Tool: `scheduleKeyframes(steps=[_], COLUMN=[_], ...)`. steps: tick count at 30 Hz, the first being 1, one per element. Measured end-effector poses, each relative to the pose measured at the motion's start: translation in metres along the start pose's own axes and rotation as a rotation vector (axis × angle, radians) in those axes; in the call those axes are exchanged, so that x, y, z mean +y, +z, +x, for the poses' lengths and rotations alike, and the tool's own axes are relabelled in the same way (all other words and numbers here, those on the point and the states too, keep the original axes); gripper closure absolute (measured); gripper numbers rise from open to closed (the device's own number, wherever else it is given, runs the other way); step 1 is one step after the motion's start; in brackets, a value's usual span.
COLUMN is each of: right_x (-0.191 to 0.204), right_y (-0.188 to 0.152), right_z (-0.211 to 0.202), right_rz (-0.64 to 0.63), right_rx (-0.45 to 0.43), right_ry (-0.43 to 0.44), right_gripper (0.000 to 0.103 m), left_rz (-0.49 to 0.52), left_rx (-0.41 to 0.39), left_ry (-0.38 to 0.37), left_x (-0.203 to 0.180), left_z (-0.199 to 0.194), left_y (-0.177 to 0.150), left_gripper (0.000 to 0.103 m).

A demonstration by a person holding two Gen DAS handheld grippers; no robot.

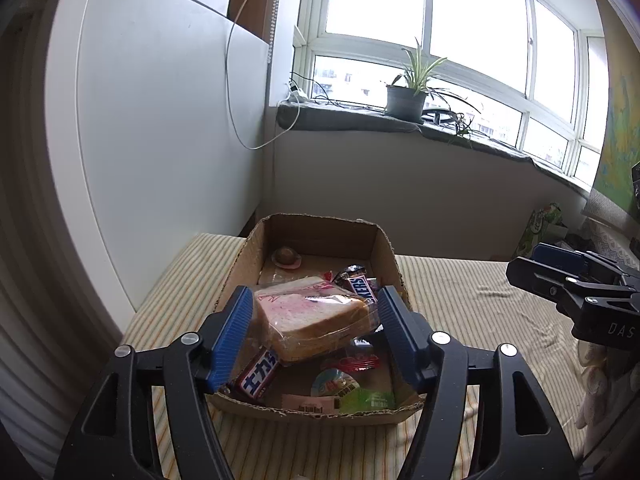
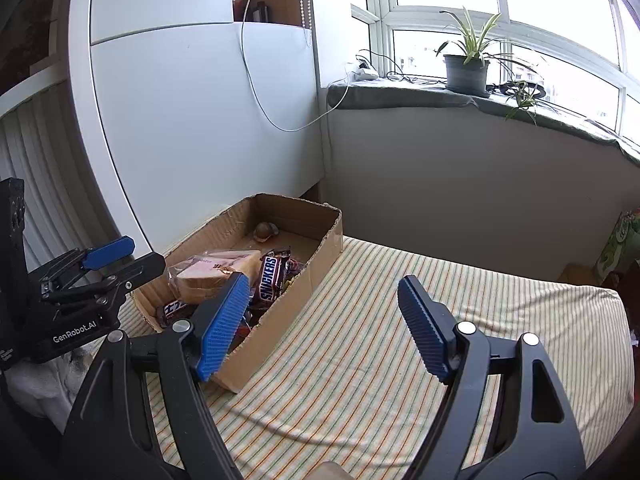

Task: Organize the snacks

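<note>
A cardboard box (image 1: 390, 254) sits on a striped cloth and holds several snacks: a wrapped sandwich (image 1: 316, 316), Snickers bars (image 1: 362, 286), a small round pastry (image 1: 286, 258) at the far end, and flat packets near the front. My left gripper (image 1: 316, 332) hovers over the box, its blue fingers open on either side of the sandwich, which rests on the other snacks. My right gripper (image 2: 320, 324) is open and empty above the cloth, right of the box (image 2: 280, 320). The sandwich (image 2: 212, 272) and Snickers (image 2: 270, 278) also show in the right wrist view.
The striped cloth (image 2: 380, 320) spreads right of the box. A white cabinet (image 1: 160, 140) stands to the left. A windowsill with a potted plant (image 1: 406, 98) and cables runs behind. A green bag (image 1: 542, 226) sits at the far right.
</note>
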State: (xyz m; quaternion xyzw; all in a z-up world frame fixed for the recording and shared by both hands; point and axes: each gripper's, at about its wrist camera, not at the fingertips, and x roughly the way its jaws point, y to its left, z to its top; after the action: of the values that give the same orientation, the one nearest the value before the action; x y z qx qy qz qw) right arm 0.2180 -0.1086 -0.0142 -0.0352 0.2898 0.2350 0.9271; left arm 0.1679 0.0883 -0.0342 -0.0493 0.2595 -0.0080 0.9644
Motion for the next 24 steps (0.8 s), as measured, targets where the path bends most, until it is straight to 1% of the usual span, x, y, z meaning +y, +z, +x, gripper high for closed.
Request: scheduleKeyframes(steps=[1, 2, 3, 5, 9, 16, 19, 24], right_x=[0.000, -0.001, -0.001, 0.001, 0.002, -0.007, -0.008, -0.008], right_y=[-0.002, -0.005, -0.007, -0.008, -0.014, -0.020, -0.022, -0.025], right_z=[0.001, 0.002, 0.003, 0.005, 0.004, 0.006, 0.007, 0.009], right_rz=[0.006, 0.013, 0.014, -0.007, -0.039, -0.023, -0.025, -0.026], right_rx=[-0.006, -0.009, -0.008, -0.005, -0.015, -0.005, -0.002, 0.005], right_ry=[0.002, 0.002, 0.003, -0.004, -0.043, -0.042, -0.045, -0.045], right_gripper=[0.018, 0.011, 0.010, 0.010, 0.010, 0.009, 0.009, 0.009], left_rz=[0.005, 0.012, 0.016, 0.021, 0.034, 0.038, 0.037, 0.039], left_rx=[-0.001, -0.001, 0.002, 0.011, 0.031, 0.039, 0.045, 0.046], left_ry=[0.003, 0.007, 0.012, 0.022, 0.046, 0.066, 0.068, 0.069], left_x=[-0.002, -0.003, -0.005, -0.007, -0.011, -0.012, -0.012, -0.014], left_z=[-0.001, -0.001, 0.000, 0.002, 0.007, 0.007, 0.008, 0.008], left_y=[0.000, 0.000, -0.001, -0.002, -0.005, -0.006, -0.008, -0.008], left_gripper=[0.034, 0.033, 0.030, 0.026, 0.026, 0.026, 0.024, 0.024])
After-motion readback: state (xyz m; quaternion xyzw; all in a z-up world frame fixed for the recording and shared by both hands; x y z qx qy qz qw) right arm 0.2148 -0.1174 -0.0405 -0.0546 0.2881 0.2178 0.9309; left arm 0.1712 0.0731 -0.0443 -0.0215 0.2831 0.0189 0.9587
